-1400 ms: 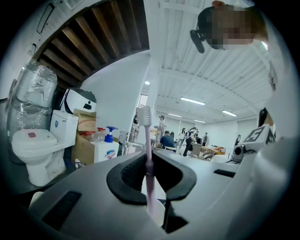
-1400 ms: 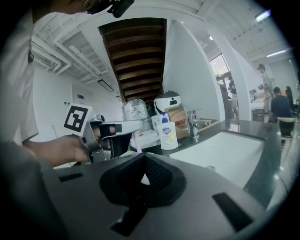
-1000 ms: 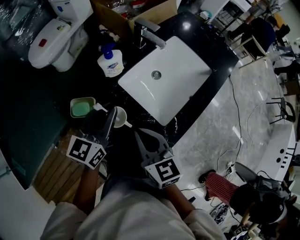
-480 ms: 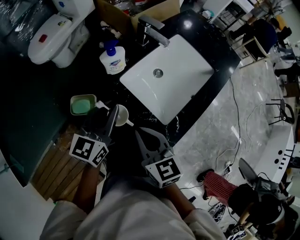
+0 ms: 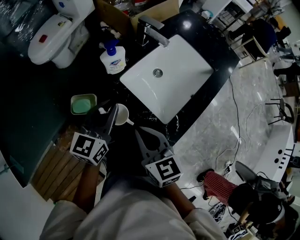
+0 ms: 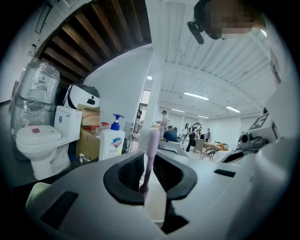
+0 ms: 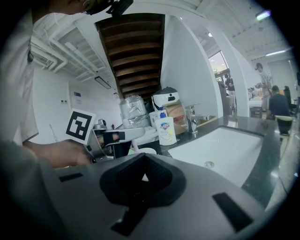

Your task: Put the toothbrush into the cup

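Observation:
A pale pink toothbrush [image 6: 150, 145] stands upright between the jaws of my left gripper [image 6: 149, 164], bristle head up. The jaws are opening slightly but the pads still touch it. In the head view the left gripper [image 5: 112, 115] reaches to the rim of the white cup [image 5: 122, 114], which stands on the black counter left of the sink. The brush's white end [image 5: 101, 111] sticks out beside the gripper. My right gripper [image 5: 140, 134] rests shut and empty just right of the cup. From the right gripper [image 7: 144, 176] view, the cup [image 7: 143, 151] sits under the left gripper [image 7: 117, 136].
A white sink basin [image 5: 164, 79] with a chrome faucet [image 5: 151, 28] fills the counter's middle. A hand-soap pump bottle [image 5: 112, 58] and a green soap dish [image 5: 83, 104] stand near the cup. A toilet [image 5: 56, 33] and a cardboard box [image 5: 136, 11] lie beyond.
The left gripper with the toothbrush has shifted only slightly at the cup. The right gripper has stayed put.

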### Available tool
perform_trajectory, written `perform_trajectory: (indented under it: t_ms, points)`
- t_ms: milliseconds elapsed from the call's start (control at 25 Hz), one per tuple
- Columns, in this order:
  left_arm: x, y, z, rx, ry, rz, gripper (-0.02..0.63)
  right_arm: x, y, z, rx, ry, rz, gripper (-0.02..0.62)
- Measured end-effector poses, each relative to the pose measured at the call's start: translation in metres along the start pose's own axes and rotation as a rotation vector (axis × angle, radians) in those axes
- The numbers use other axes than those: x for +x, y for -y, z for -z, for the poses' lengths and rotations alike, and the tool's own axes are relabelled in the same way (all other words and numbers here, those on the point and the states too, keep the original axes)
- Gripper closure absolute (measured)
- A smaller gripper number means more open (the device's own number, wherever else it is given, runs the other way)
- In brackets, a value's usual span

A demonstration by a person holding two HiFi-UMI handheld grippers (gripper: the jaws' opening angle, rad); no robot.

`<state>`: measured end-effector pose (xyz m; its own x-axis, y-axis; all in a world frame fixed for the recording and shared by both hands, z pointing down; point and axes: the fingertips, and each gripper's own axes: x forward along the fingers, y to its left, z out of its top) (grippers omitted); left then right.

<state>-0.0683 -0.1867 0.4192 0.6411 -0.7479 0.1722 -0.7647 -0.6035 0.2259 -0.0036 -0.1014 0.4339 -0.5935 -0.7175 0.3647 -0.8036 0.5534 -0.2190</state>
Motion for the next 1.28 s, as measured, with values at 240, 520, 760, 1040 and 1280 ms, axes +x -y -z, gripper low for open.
perform_trajectory:
  t_ms: [240,520,760,1040,1280]
  points:
    - [-0.006,-0.004,0.007,-0.031,-0.013,-0.019,0.487,-0.004,-0.002,0.001,-0.006,0.001,0.005,0.589]
    - [-0.019,-0.009,0.013,-0.048,-0.017,-0.048,0.471,-0.007,-0.009,-0.004,-0.021,0.018,-0.004,0.589]
    - [-0.034,-0.008,0.011,-0.048,-0.006,-0.064,0.471,-0.014,-0.018,-0.004,-0.034,0.026,-0.012,0.589]
    - [-0.055,0.002,-0.004,-0.031,0.046,-0.076,0.471,-0.020,-0.029,-0.009,-0.051,0.052,-0.028,0.589]
    - [-0.074,0.011,-0.021,-0.015,0.102,-0.100,0.471,-0.028,-0.037,-0.011,-0.052,0.065,-0.045,0.589]
